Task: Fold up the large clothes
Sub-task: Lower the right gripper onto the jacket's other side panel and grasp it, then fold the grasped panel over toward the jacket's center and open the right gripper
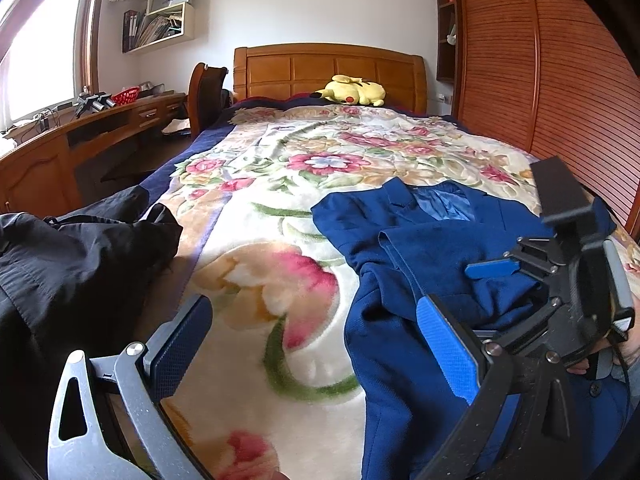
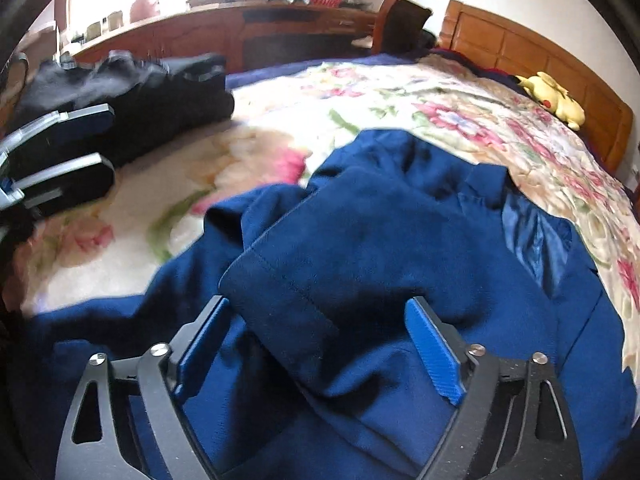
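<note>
A dark blue jacket (image 1: 400, 280) (image 2: 360, 220) lies crumpled on the floral blanket (image 1: 280, 184) (image 2: 400, 92), its shiny lining showing near the collar. One sleeve is folded across it, and the cuff (image 2: 288, 288) lies between the fingers of my right gripper (image 2: 318, 344). The blue pads stand a little off the cloth on both sides, so that gripper is open. In the left wrist view one of its blue fingers (image 1: 492, 270) rests over the jacket. My left gripper (image 1: 316, 344) (image 2: 113, 140) stands wide open over the blanket at the jacket's left edge, holding nothing.
A black garment (image 1: 72, 264) (image 2: 132, 92) is heaped at the bed's left side. A yellow plush toy (image 1: 356, 90) (image 2: 556, 96) lies by the wooden headboard (image 1: 328, 64). A slatted wardrobe (image 1: 540, 60) stands on the right; a desk (image 1: 80, 132) and chair stand on the left.
</note>
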`<action>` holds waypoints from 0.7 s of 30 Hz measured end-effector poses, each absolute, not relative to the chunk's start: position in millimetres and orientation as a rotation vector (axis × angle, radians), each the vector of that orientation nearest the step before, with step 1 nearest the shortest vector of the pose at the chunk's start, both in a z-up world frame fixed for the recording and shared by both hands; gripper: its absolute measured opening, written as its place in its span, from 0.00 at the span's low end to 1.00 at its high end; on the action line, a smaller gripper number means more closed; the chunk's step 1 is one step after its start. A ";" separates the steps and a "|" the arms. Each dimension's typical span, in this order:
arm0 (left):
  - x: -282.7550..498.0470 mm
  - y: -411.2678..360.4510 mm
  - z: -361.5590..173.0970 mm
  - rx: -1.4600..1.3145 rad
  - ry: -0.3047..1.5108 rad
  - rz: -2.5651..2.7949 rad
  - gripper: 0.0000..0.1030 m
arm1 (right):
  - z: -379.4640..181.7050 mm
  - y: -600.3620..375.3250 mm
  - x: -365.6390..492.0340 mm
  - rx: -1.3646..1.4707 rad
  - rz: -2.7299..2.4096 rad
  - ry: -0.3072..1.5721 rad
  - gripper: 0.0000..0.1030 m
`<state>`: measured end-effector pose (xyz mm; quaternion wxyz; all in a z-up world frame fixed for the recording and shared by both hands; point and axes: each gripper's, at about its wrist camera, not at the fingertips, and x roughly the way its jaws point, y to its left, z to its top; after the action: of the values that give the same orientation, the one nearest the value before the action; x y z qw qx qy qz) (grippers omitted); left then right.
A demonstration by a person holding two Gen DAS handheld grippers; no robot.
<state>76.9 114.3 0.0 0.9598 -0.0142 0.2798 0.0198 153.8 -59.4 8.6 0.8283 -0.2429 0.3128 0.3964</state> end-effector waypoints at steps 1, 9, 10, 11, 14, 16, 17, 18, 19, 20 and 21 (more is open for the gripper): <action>76.9 114.3 0.0 -0.028 0.567 0.039 0.99 | 8.4 -56.7 153.2 -0.525 0.842 0.658 0.70; 77.0 113.5 -1.7 -0.023 0.569 0.029 0.99 | 30.6 -78.5 155.3 -0.428 0.860 0.619 0.13; 76.4 112.5 -1.5 -0.022 0.567 0.027 0.99 | 33.6 -84.0 156.0 -0.401 0.860 0.617 0.13; 76.0 111.5 -1.0 -0.020 0.566 0.026 0.99 | 37.6 -90.3 157.0 -0.366 0.863 0.613 0.13; 73.5 107.9 0.0 -0.014 0.561 0.013 0.99 | 46.5 -107.1 157.2 -0.296 0.848 0.591 0.12; 71.2 105.8 0.8 -0.014 0.559 0.003 0.99 | 50.2 -116.5 156.3 -0.262 0.832 0.579 0.11; 70.9 105.2 1.1 -0.014 0.559 -0.001 0.99 | 52.5 -122.0 155.7 -0.246 0.811 0.567 0.10; 69.9 104.2 1.8 -0.014 0.557 -0.005 0.99 | 54.4 -126.8 155.4 -0.240 0.792 0.560 0.10; 68.6 103.4 2.5 -0.015 0.554 -0.009 0.99 | 55.0 -131.3 153.7 -0.233 0.777 0.558 0.09; 67.8 102.2 3.0 -0.015 0.554 -0.014 0.99 | 55.3 -136.1 151.3 -0.223 0.763 0.555 0.09; 66.3 100.5 3.4 -0.013 0.551 -0.019 0.99 | 56.0 -139.9 149.0 -0.217 0.748 0.550 0.09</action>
<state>66.3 100.5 3.4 0.9622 -0.0064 0.2722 -0.0096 149.0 -139.9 56.0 0.8885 -0.1045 0.2647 0.3600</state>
